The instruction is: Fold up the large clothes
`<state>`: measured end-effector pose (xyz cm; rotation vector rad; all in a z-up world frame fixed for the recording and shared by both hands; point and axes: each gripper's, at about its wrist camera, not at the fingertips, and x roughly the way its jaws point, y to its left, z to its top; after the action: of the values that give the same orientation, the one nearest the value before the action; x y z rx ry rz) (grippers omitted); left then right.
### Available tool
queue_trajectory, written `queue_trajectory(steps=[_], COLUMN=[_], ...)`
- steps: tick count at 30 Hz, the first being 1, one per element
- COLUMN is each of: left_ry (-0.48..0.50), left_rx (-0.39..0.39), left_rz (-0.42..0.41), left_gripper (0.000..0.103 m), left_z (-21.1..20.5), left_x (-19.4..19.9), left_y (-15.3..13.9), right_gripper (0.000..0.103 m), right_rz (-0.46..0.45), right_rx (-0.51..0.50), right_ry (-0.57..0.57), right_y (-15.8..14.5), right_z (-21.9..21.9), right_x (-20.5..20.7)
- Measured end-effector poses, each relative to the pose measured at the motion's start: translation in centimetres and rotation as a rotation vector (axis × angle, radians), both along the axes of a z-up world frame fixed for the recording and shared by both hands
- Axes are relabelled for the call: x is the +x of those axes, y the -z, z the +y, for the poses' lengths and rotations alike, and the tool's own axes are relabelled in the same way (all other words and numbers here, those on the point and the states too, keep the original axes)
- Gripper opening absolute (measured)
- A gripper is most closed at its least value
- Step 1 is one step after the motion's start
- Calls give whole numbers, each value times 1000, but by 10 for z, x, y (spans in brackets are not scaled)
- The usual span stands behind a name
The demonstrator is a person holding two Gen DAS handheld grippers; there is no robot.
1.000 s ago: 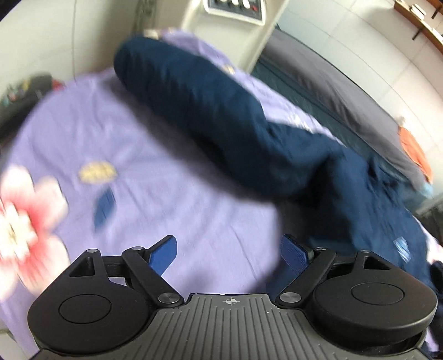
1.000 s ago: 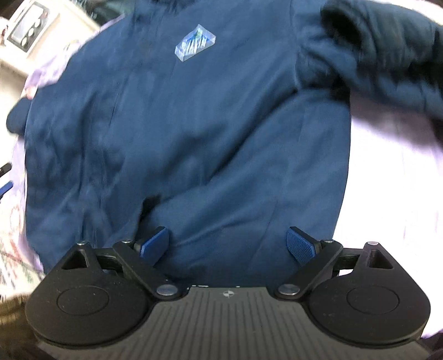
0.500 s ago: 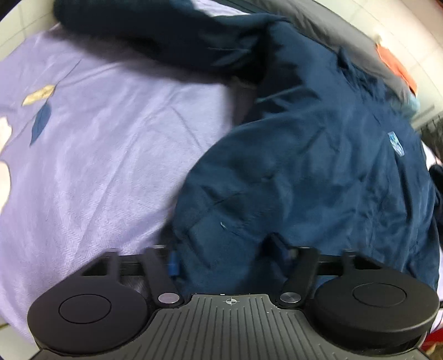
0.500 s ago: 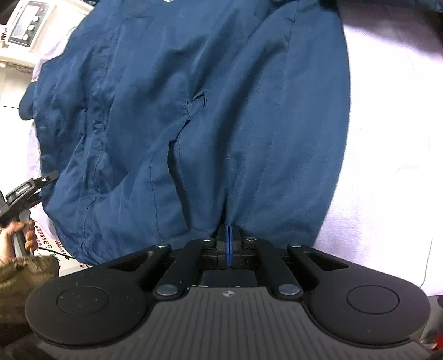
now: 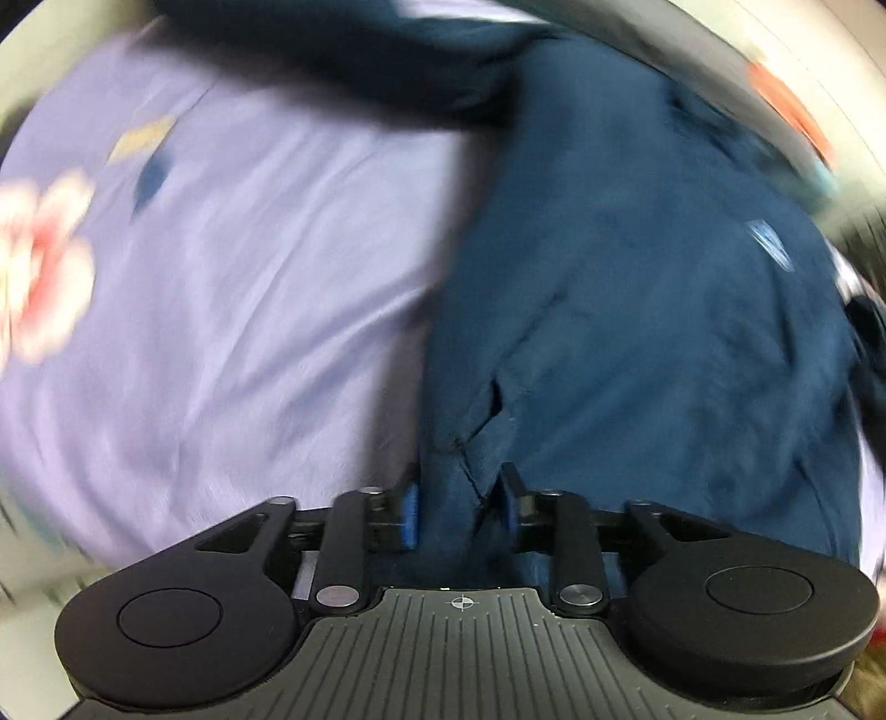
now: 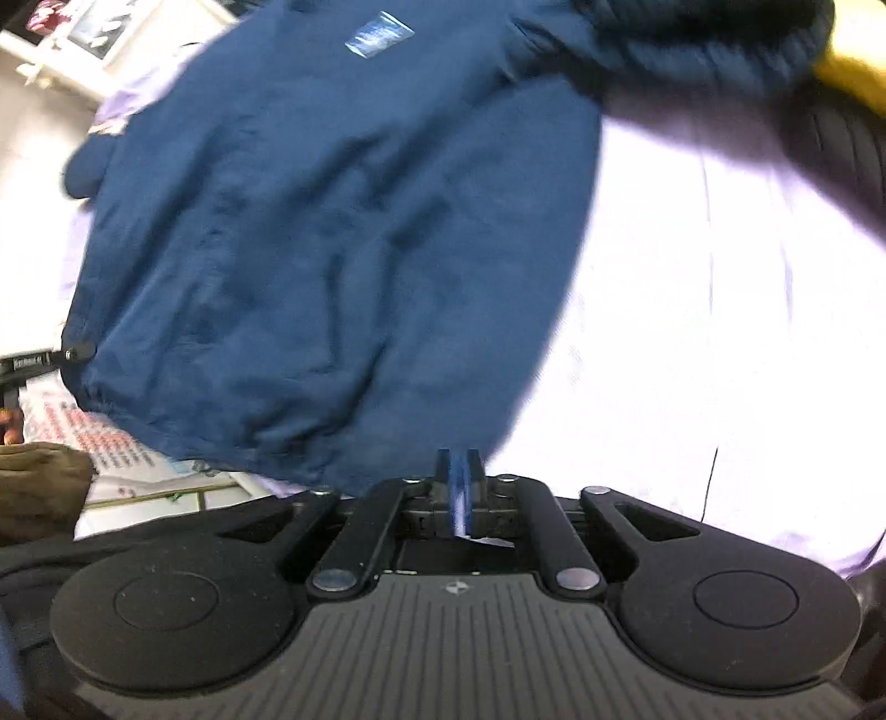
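My left gripper has its fingers pinching a bunched fold at the hem of the navy jacket. My right gripper has its fingers pressed together on the jacket's hem edge. The jacket lies spread across the lilac bedsheet, one sleeve stretched away at the far side. Both views are blurred.

You are working over a bed with a lilac sheet showing a pink flower print; a white cabinet is standing beyond it.
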<state>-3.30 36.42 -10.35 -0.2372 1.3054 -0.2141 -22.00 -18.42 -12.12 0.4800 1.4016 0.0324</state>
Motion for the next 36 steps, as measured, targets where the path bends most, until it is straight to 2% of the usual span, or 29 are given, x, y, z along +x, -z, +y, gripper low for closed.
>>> queue_trajectory(steps=[1, 2, 3, 4, 5, 8, 10, 11, 12, 13, 15, 19, 22, 24, 26, 27, 30, 32, 36], left_ry=[-54, -82, -84, -69, -51, -42, -69, -87, -104, -121, -136, -158, -134, -70, 2, 43, 138, 181, 269], left_rx=[14, 33, 42, 47, 52, 65, 75, 70, 65, 57, 36, -94, -158, -133, -82, -56, 53, 95, 103], left_rz=[10, 20, 22, 16, 3, -31, -49, -66, -77, -91, -114, -164, -203, -192, -150, -137, -167, -204, -236], left_gripper=[103, 103, 103, 103, 103, 103, 103, 103, 103, 103, 103, 103, 103, 103, 103, 103, 103, 103, 103], left_z=[2, 3, 2, 2, 2, 6, 11, 14, 17, 18, 13, 2, -21, -43, -67, -77, -96, -103, -122], left_x=[-1, 0, 0, -1, -3, -6, -6, -5, -4, -2, 6, 13, 14, 15, 20, 19, 11, 10, 21], left_y=[5, 7, 6, 3, -1, -13, -23, -28, -31, -35, -41, -53, -52, -42, -29, -24, -22, -29, -30], right_gripper=[64, 84, 98, 91, 88, 87, 86, 82, 62, 37, 24, 18, 18, 19, 25, 32, 69, 70, 79], right_rz=[1, 14, 32, 44, 50, 39, 38, 28, 5, -4, -11, 43, 120, 164, 185, 178, 96, 0, -281], right_rx=[2, -7, -28, -25, 9, 113, 127, 121, 82, 39, -19, -17, -47, -36, -38, -70, -265, -338, -269], right_ry=[9, 13, 19, 22, 26, 75, 62, 40, -1, -38, -78, 67, 150, 192, 192, 168, 50, -16, -163], right_y=[9, 18, 29, 36, 43, 56, 57, 53, 48, 43, 34, 27, 46, 60, 61, 57, 22, -6, -45], right_z=[1, 3, 5, 6, 7, 10, 18, 23, 28, 34, 34, -5, -28, -32, -27, -22, -5, 3, 19], right_x=[2, 4, 6, 5, 5, 8, 11, 12, 12, 14, 8, -16, -33, -32, -21, -14, 3, 14, 41])
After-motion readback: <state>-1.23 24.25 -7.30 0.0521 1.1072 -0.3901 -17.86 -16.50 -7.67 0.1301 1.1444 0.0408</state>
